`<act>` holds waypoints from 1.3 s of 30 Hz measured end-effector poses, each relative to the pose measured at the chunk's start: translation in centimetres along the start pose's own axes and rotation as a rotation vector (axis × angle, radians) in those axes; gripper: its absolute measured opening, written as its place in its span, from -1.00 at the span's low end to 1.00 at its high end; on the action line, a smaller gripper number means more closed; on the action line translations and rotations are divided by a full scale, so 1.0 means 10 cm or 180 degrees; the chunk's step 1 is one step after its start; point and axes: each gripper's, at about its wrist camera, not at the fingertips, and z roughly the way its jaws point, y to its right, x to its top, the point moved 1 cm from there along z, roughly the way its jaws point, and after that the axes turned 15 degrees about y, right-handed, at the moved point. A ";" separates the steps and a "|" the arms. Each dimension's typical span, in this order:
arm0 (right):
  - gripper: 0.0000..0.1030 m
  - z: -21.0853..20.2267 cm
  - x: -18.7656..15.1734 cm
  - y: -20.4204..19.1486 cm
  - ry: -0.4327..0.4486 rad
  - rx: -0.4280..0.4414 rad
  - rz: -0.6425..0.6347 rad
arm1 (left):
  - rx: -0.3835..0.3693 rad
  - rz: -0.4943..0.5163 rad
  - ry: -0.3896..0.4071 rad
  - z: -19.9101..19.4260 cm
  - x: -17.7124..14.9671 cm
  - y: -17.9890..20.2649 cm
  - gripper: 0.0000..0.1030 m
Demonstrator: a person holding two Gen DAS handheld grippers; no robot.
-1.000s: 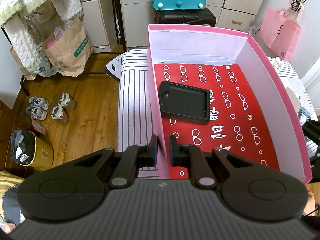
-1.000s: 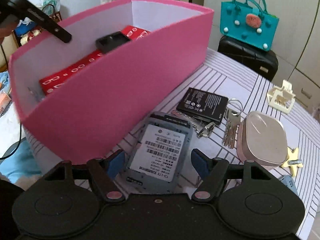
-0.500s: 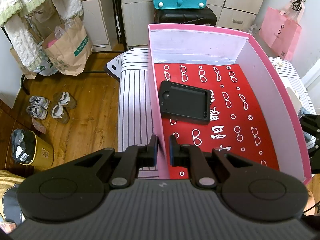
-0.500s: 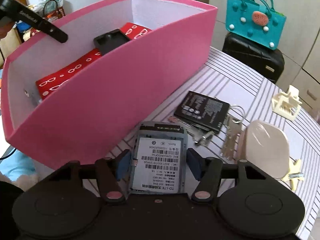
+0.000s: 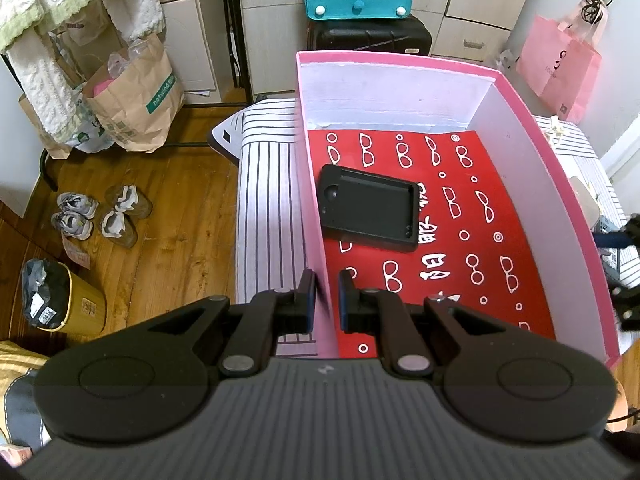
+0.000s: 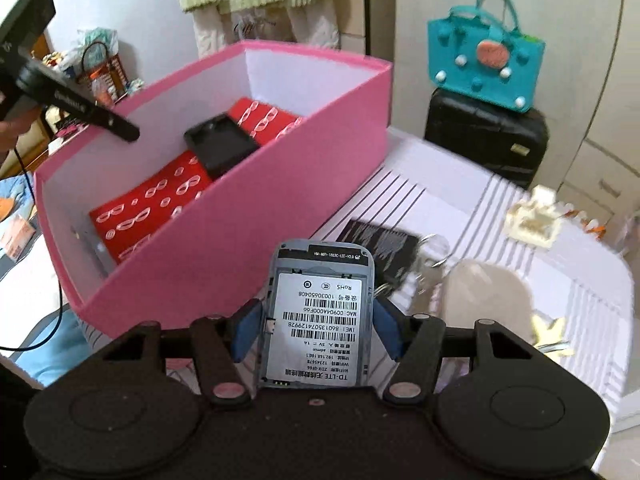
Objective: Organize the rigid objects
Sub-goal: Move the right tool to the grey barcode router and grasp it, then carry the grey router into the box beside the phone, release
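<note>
Right gripper (image 6: 316, 330): blue-padded fingers (image 6: 244, 330) are closing on both long edges of the grey, rounded-rectangle pocket router with its back cover off and a white barcode label showing (image 6: 322, 314). It is hanging clear of the striped desk (image 6: 580, 320), just in front of the palm.

- Handling, as a judgement: rigid plastic shell, light, smooth sides that could slip if tilted. The open back and its label look like the weak face, so pinching the side edges near mid-length, as here, seems the right hold.
- Long axis is running straight out from the gripper, along the fingers. The rounded end is pointing forward; the label text is reading upside down toward the camera.

Ahead and to the left of it, close by: the open pink cardboard box with white inner walls and a red patterned liner (image 6: 280, 184). A black rectangular phone case (image 6: 220, 146) is lying flat inside, toward the far end.

Forward and to the right, on the desk, blurred: a flat black battery (image 6: 376, 240), a cream plastic piece (image 6: 532, 220).

Left gripper (image 5: 325, 298): narrowed onto the near left wall of the pink box (image 5: 316, 216), one finger outside and one inside, seemingly steadying it. The phone case (image 5: 370, 208) is lying ahead of it, long axis crosswise.
</note>
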 end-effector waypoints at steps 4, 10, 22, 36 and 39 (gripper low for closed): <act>0.27 -0.21 0.20 0.07 0.0234 -0.0144 -0.0104 | 0.0029 0.0015 0.0023 0.00 0.01 0.03 -0.80; 0.27 -0.42 0.59 0.10 0.0699 0.0102 -0.0150 | 0.0068 0.0007 0.0021 -0.01 0.02 0.04 -0.84; 0.27 0.27 1.16 -0.79 0.0290 0.1041 -0.1006 | 0.0065 -0.0028 0.0081 -0.06 0.04 0.03 -0.86; 0.27 1.42 0.98 -1.42 -0.0848 0.1489 -0.1644 | -0.0074 -0.0130 0.0123 -0.05 0.03 -0.07 -0.85; 0.27 1.55 0.97 -1.46 -0.0971 0.1548 -0.1634 | -0.0089 -0.0127 0.0120 -0.05 0.03 -0.07 -0.84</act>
